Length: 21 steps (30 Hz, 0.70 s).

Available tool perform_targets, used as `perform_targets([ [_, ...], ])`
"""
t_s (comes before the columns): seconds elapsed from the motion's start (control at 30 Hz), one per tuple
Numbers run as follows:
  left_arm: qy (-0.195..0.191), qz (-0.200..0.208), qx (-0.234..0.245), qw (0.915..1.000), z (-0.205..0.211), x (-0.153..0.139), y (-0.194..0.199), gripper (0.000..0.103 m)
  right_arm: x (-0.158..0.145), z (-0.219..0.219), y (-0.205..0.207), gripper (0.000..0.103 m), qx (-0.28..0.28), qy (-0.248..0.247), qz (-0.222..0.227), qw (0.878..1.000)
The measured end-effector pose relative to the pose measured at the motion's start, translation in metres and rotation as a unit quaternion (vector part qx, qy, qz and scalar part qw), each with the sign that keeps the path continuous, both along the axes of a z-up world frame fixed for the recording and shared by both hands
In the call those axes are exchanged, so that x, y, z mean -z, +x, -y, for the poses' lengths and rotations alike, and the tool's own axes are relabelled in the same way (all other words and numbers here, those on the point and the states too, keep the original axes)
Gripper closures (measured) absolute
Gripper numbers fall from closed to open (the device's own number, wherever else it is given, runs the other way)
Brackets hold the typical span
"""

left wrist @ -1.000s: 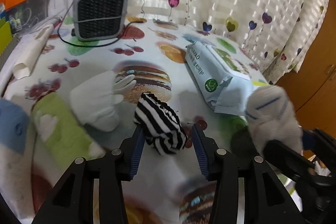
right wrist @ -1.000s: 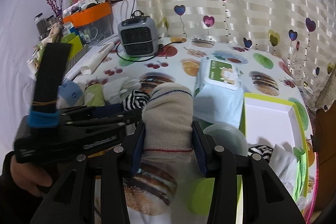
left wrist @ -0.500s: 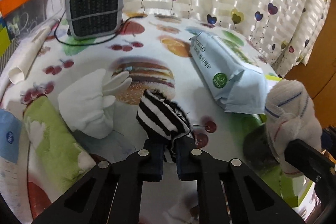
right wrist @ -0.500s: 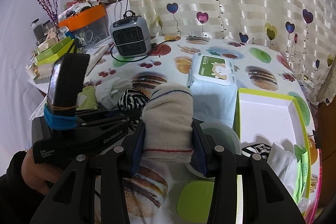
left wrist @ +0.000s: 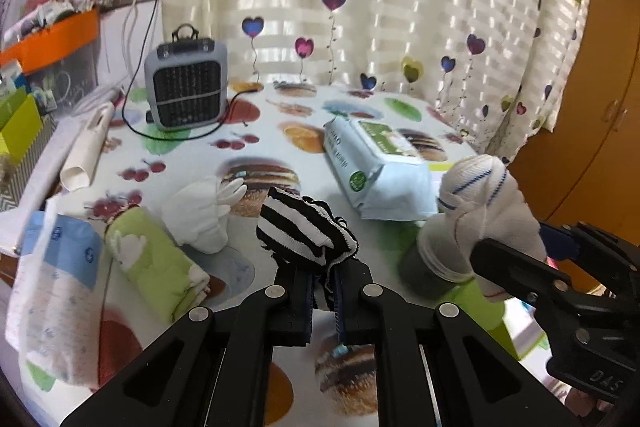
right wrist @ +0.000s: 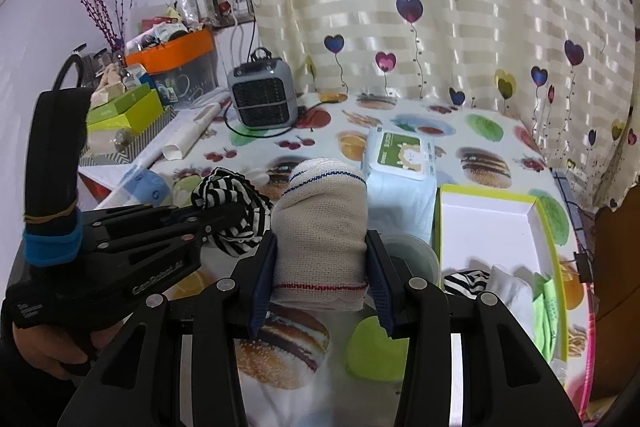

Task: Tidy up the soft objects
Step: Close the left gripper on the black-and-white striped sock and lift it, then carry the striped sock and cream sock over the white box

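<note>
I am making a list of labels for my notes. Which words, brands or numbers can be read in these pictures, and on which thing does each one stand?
"GenRobot.AI": embossed on the side of the left gripper.
"DAS": partly cut off, on the body of the right gripper.
Wet wipes pack: printing on its side and on its green label is too blurred to read.
Blue and white packet: only a small round mark, unreadable.

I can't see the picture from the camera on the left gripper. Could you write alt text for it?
The left gripper is shut on a black-and-white striped sock, held above a food-print tablecloth. At right, the right gripper holds a rolled white cloth; behind lie a wet-wipes pack and a small grey heater.
</note>
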<state>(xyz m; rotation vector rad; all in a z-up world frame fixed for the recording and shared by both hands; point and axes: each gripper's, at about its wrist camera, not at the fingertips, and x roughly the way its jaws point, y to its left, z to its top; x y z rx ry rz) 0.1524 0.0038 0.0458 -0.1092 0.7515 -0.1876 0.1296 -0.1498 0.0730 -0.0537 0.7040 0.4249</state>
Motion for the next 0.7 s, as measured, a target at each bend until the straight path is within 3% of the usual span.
perform_targets([
  [0.7,0.007,0.042,0.024,0.9988,0.019,-0.040,-0.061,0.095,-0.026,0.013,-0.043,0.059,0.004,0.006,0.033,0.999],
])
